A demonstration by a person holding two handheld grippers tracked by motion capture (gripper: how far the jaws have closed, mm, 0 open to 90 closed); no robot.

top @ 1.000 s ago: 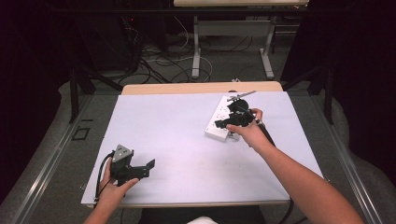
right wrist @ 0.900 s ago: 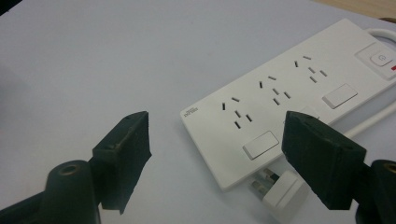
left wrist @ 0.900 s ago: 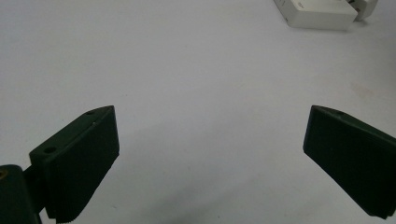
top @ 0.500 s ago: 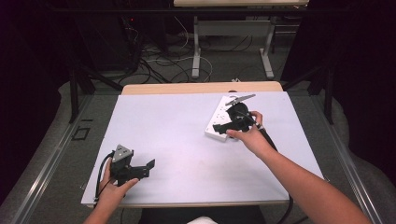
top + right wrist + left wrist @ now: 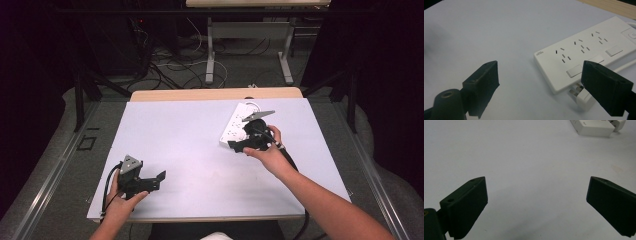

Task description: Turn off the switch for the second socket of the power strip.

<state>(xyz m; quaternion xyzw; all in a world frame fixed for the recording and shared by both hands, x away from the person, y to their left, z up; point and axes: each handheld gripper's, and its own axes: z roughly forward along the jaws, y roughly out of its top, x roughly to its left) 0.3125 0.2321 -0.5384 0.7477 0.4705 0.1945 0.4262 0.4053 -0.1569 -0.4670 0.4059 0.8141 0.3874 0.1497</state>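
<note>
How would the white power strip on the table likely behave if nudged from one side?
The power strip looks like flat, rigid plastic, so it would probably slide rather than tip or roll. Its cord and the plug lying beside it may drag, likely making it swivel.

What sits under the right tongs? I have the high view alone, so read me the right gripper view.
Observer: The right tongs stand open, having just been opening, with nothing between them.
Operator: Describe the power strip.
Observer: The power strip has three socket groups, each with a rocker switch.
Operator: Check for anything loose beside it.
Observer: A white plug lies by its edge, metal prongs showing, close to one jaw.
</note>
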